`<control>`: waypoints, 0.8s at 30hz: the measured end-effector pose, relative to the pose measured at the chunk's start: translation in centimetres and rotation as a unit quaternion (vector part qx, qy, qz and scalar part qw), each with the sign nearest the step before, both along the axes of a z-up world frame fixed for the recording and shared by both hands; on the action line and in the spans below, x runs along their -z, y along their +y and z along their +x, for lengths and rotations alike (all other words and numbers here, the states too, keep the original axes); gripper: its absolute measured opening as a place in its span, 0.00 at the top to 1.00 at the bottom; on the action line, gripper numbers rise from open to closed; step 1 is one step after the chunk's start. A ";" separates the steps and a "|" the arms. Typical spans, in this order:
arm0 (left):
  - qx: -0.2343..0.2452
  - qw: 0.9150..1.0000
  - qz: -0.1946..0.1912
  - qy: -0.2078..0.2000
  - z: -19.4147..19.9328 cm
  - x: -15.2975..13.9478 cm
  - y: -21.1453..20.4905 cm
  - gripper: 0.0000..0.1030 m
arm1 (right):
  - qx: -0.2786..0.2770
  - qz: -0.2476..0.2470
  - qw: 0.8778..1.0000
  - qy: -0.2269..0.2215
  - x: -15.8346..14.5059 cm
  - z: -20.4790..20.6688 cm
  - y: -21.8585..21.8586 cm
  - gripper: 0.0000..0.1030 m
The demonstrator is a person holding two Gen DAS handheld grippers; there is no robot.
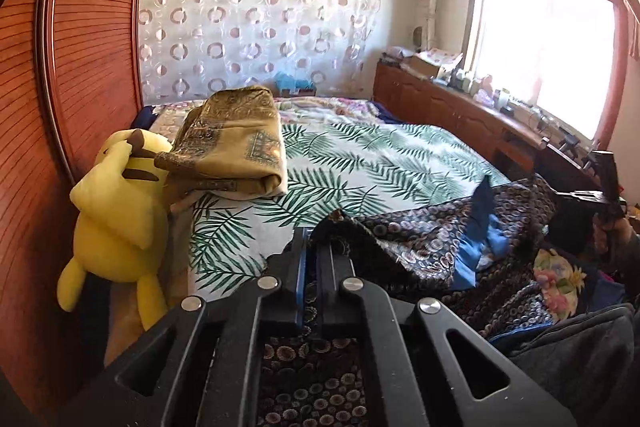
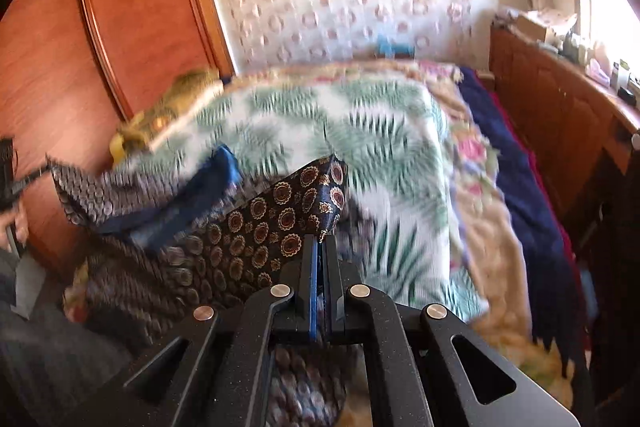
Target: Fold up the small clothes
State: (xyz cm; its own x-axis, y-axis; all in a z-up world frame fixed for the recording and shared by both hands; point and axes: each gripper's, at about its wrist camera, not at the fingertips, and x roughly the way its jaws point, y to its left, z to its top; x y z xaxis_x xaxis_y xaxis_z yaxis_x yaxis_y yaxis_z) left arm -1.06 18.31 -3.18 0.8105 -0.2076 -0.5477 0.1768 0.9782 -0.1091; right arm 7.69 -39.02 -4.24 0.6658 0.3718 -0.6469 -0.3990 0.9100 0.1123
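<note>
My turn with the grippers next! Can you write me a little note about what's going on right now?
Left gripper: shut on an edge of the dark patterned cloth.
Right gripper: shut on another edge of the same cloth.
The cloth hangs stretched between the two grippers over the near end of the bed; its blue lining shows in the middle.
Done: cloth picked up by two edges. A folded tan cloth already lies on the bed by the yellow plush toy.
Left: lay the dark cloth flat, fold it, set it aside.
</note>
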 end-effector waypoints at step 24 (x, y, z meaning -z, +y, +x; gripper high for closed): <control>-0.002 1.000 0.011 -0.025 2.5 -2.0 0.1 0.25 | 0.031 -0.042 0.998 -0.040 -2.2 1.3 0.5 0.55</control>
